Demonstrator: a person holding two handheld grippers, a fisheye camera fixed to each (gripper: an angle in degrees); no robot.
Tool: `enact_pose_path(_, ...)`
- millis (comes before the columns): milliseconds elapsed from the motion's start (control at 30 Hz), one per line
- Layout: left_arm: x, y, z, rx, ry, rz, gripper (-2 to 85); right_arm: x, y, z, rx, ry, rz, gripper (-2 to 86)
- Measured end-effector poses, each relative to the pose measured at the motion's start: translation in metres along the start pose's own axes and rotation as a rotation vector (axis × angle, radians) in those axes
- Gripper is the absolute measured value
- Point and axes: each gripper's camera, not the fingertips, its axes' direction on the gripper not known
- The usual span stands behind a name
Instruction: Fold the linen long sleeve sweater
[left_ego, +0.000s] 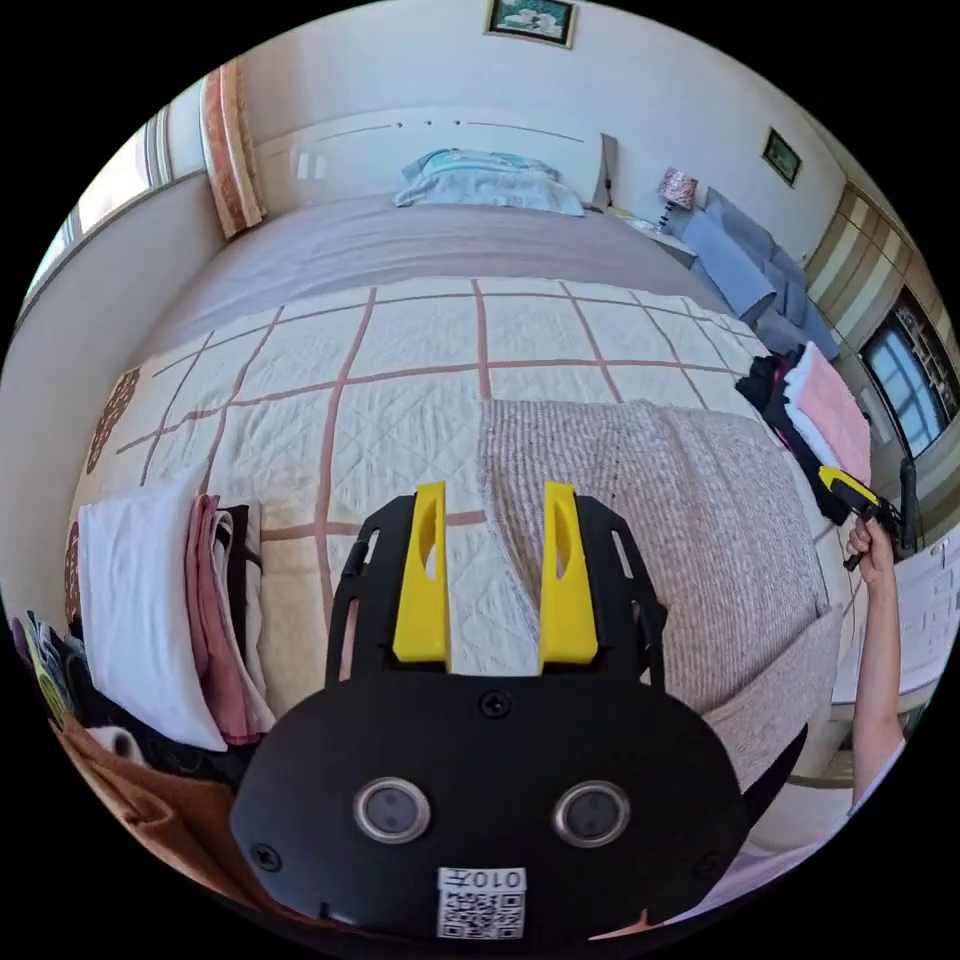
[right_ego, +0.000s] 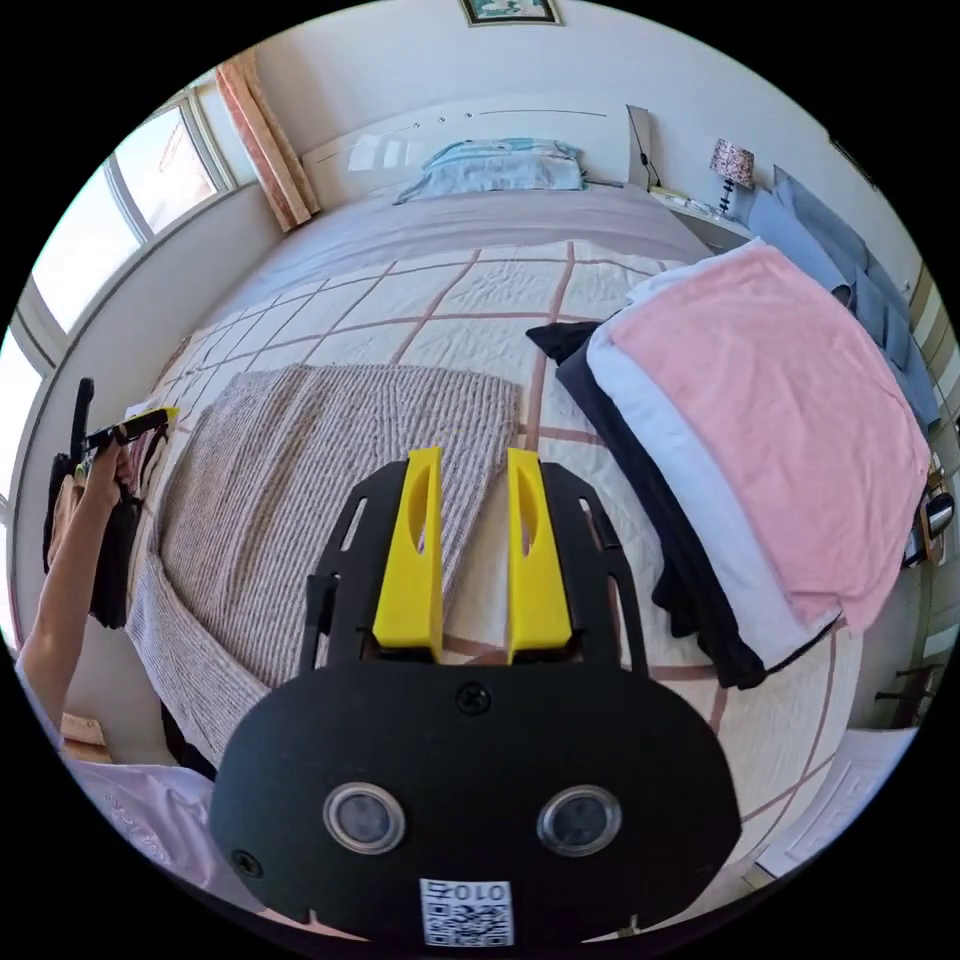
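Sweater (left_ego: 660, 520) lies folded on the bed (left_ego: 420, 340), lower edge hidden; left hand-held gripper (left_ego: 495, 570) and right hand-held gripper (right_ego: 468, 545) gape empty.

Right gripper (right_ego: 468, 545) above bed (right_ego: 420, 300), jaws apart, empty. Sweater (right_ego: 300, 480) flat beside it, hem over bed edge. Pink-topped pile (right_ego: 790, 420) on other side. Left gripper (right_ego: 140, 425) beyond sweater.

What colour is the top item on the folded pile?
Pink, clearest in the right gripper view.
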Motion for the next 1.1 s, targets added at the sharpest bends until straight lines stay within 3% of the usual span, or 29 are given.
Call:
enact_pose_path(167, -0.026, -0.031, 0.052, -0.112, 0.104, -0.132, 15.0, 0.008, -0.045, 0.049, -0.128, 0.07, 0.025, 12.0)
enact_pose_path(333, -0.024, -0.033, 0.059, -0.088, 0.076, -0.141, 14.3, -0.004, -0.044, 0.047, -0.072, 0.088, 0.039, 8.4)
enact_pose_path(500, -0.003, -0.021, 0.046, -0.104, 0.001, -0.044, 9.9, -0.021, -0.042, 0.05, -0.094, 0.149, 0.019, 4.6)
enact_pose_path(600, 0.003, -0.013, 0.027, -0.09, 0.024, 0.038, 4.2, -0.009, -0.049, 0.036, -0.156, 0.05, -0.016, 3.0)
enact_pose_path(767, -0.026, 0.011, -0.026, 0.153, 0.441, -0.014, 1.3, 0.002, -0.028, -0.046, 0.105, -0.173, -0.187, 2.4)
enact_pose_path(833, -0.021, 0.035, -0.06, 0.284, 0.509, 0.096, 0.9, -0.015, 0.021, -0.101, 0.276, -0.202, -0.485, 2.7)
enact_pose_path(900, -0.003, 0.096, -0.121, 0.479, 0.636, 0.435, 0.6, -0.028, 0.084, -0.133, 0.376, -0.142, -0.75, 3.0)
enact_pose_path(967, 0.013, 0.165, -0.164, 0.54, 0.634, 0.747, 0.5, -0.026, 0.148, -0.144, 0.367, -0.111, -0.917, 3.2)
enact_pose_path(1000, 0.021, 0.215, -0.182, 0.514, 0.567, 0.905, 0.4, -0.016, 0.183, -0.141, 0.306, -0.103, -0.948, 3.1)
enact_pose_path(1100, 0.029, 0.31, -0.181, 0.304, 0.46, 1.059, 0.3, 0.02, 0.242, -0.107, 0.135, -0.184, -0.837, 2.8)
